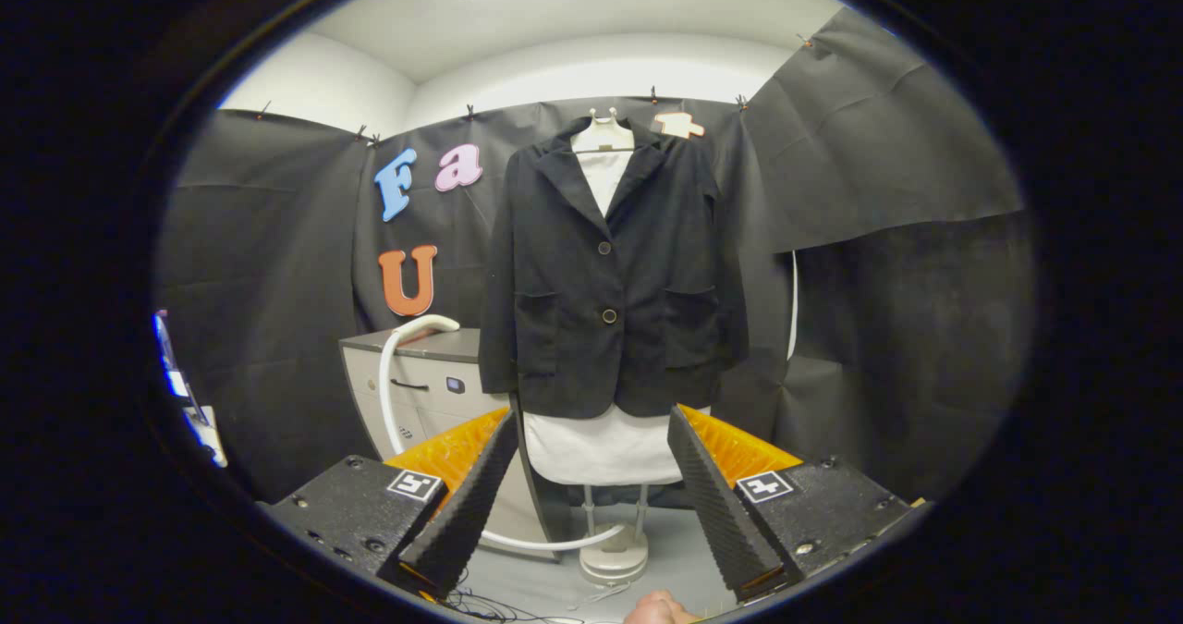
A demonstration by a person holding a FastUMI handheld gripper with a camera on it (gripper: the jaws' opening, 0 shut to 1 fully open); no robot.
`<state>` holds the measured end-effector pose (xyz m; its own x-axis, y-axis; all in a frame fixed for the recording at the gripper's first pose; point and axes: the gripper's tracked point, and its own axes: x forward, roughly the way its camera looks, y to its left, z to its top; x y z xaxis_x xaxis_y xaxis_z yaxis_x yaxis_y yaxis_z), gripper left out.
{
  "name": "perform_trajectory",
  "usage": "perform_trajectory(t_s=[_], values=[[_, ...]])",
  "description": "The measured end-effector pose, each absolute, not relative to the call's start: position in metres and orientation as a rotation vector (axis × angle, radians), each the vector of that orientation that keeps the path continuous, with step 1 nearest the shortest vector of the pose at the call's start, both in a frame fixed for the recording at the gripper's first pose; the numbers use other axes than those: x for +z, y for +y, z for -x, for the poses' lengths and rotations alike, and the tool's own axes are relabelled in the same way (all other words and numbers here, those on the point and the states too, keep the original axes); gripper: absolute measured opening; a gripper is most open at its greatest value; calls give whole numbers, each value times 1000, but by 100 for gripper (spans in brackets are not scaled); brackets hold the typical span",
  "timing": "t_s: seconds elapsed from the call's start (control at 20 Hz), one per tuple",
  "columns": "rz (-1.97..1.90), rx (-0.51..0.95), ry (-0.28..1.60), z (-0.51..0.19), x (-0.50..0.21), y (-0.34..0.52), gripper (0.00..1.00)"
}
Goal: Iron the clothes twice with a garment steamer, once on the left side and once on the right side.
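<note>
A black blazer (610, 282) hangs over a white garment (603, 448) on a white hanger (603, 129), straight ahead of my fingers and well beyond them. Below the clothes a steamer pole runs down to a round white base (614, 559) on the floor. A white steam hose (393, 365) arcs up beside a grey cabinet (425, 374) left of the blazer and loops along the floor to the base. My gripper (591, 421) is open, its fingers wide apart with nothing between them. No steamer head can be made out.
Black cloth walls close the booth at the back and on both sides. The grey cabinet stands behind the hose at the left. Thin cables (490, 605) lie on the grey floor near the base. Part of a hand (658, 610) shows just under the fingers.
</note>
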<state>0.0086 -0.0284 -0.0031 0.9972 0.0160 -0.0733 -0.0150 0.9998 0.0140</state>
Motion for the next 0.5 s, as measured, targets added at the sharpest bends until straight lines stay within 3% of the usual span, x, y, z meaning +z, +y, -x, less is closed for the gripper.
perform_trajectory(t_s=[0.5], values=[[-17,1,92,-14,1,2,100]])
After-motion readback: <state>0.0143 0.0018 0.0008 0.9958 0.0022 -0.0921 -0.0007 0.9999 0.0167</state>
